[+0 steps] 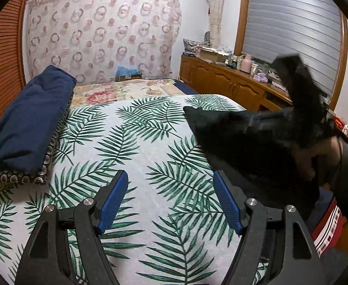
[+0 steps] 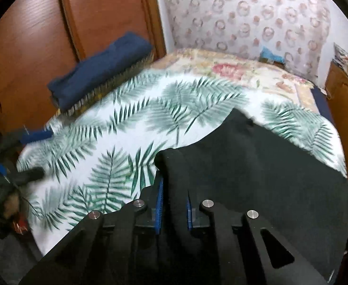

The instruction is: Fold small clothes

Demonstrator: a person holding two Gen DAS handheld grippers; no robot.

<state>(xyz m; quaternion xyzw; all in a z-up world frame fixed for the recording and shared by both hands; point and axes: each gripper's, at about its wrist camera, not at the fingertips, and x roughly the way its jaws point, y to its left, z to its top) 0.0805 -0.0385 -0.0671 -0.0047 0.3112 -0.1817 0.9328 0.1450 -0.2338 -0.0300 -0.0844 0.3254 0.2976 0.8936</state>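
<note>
A black garment (image 2: pixel 257 166), judged soft and limp, is held bunched in the right tool (image 2: pixel 174 190) at lower centre, draped over the bed (image 2: pixel 117 142). The left tool (image 1: pixel 170 197) is spread wide, empty. An edge grip is advised.

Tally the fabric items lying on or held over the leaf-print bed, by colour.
Black: 1, the black garment pinched in the right tool
Navy: 1, the folded blanket
Total: 2
Left tool holds nothing.

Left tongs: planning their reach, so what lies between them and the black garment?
Only bare leaf-print sheet lies between the open left tongs and the black garment, seen in the left wrist view.
</note>
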